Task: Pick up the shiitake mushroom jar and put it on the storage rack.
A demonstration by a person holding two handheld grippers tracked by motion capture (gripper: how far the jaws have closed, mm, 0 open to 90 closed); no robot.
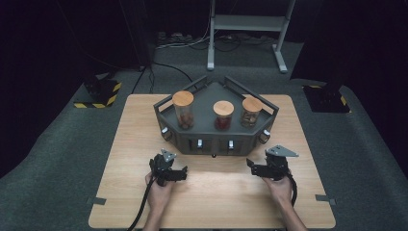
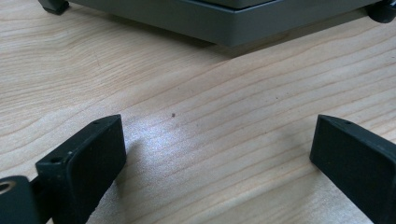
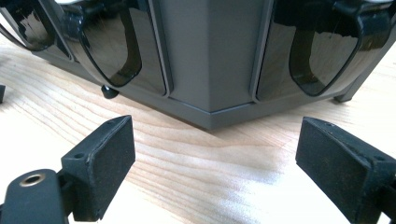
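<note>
Grey rack (image 1: pixel 215 139) sits at 12 o'clock on the wooden table (image 1: pixel 120 168), carrying three cork-lidded jars: left jar (image 1: pixel 183 109), middle jar (image 1: pixel 223 115), right jar (image 1: pixel 251 111). Left gripper (image 1: pixel 179 174) rests at 7 o'clock of the rack, jaws released, bare wood between them. Right gripper (image 1: pixel 253 166) at 5 o'clock, jaws apart, holding nothing, facing a rack corner (image 3: pixel 210 70).

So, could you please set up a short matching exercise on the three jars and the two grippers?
Things:
1. tall jar
2. middle jar
3. left gripper
4. right gripper

Places or states:
A. red contents, centre of the grey rack
B. jaws open, left of the table
C. leftmost on the rack
D. jaws open, facing the rack's glossy black fronts

Pairs: 1-C, 2-A, 3-B, 4-D
</note>
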